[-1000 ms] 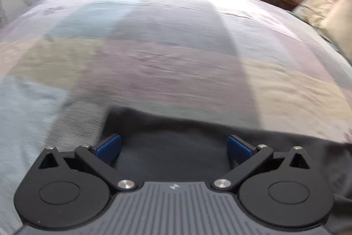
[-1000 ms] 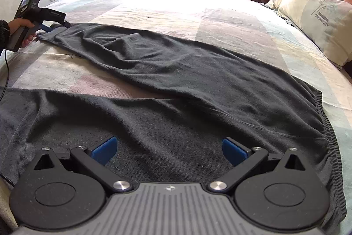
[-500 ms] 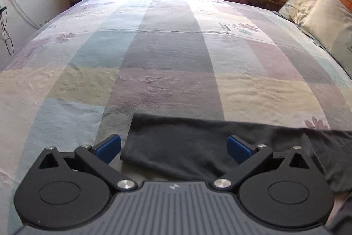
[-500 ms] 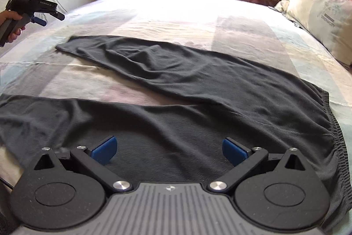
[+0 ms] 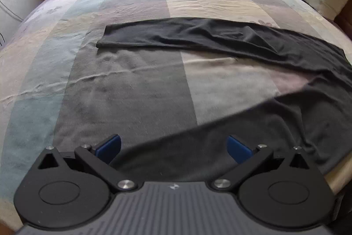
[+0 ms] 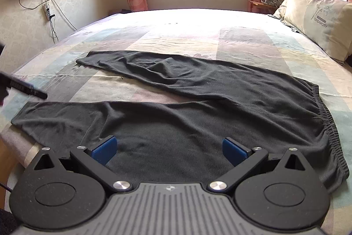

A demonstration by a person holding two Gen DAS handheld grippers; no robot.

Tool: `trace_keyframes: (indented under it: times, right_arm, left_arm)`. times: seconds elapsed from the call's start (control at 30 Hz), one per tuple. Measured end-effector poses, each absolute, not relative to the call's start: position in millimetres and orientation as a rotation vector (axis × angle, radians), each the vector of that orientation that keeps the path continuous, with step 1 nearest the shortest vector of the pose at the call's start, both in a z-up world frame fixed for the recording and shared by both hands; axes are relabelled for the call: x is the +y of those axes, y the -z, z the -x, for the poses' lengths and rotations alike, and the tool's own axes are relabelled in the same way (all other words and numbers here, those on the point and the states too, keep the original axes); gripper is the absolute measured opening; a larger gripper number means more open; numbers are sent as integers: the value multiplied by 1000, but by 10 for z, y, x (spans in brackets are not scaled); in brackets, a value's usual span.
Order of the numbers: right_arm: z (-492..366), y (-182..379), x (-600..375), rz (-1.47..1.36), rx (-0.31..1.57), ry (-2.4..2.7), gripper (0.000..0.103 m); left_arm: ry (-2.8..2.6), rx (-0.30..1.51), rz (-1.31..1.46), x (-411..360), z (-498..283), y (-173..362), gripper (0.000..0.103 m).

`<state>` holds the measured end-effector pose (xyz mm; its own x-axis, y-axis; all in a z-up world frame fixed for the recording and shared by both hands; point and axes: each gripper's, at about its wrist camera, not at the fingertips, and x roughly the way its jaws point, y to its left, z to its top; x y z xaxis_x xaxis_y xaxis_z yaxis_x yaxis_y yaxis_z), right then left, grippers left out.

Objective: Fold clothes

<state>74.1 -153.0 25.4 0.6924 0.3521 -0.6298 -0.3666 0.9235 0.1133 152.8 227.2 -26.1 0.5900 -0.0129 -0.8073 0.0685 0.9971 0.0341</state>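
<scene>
Laying flat: dark trousers (image 6: 198,107) spread on the bed (image 6: 242,41), legs pointing left, waistband at right; looks like staging for the first fold, no fold made yet.
Left gripper: left gripper (image 5: 173,147) hovers low over the near leg's cuff end, jaws spread wide, nothing between the blue pads (image 5: 109,145); judged to be lining up for a cuff pick.
Near leg: near leg (image 6: 92,120) runs along the bed's front edge, lightly wrinkled; easy reach from this side.
Far leg: far leg (image 5: 187,36) splayed away from the near one, bedspread showing between them; probably needs bringing over so the legs stack.
Right gripper: right gripper (image 6: 170,150) hangs over the seat area, jaws spread, holding nothing.
Waistband: waistband (image 6: 325,120) at far right, elastic edge gathered, towards the pillow (image 6: 319,21); likely the anchor end.
Risk: thin knit may drag and bunch if lifted by one corner.
</scene>
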Motion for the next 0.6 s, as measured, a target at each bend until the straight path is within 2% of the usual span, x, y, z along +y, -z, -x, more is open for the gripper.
trace_keyframes:
  times: [0.13, 0.33, 0.6]
  right_arm:
    - [-682, -200, -1481, -2, 734, -404, 103]
    - [-587, -221, -1357, 3, 738, -419, 103]
    - [-599, -198, -1363, -11, 768, -377, 103]
  left_arm:
    - [93, 890, -59, 2032, -1164, 442, 102]
    - [70, 915, 19, 2020, -1054, 802, 102]
    - [33, 912, 178, 2301, -833, 701, 102]
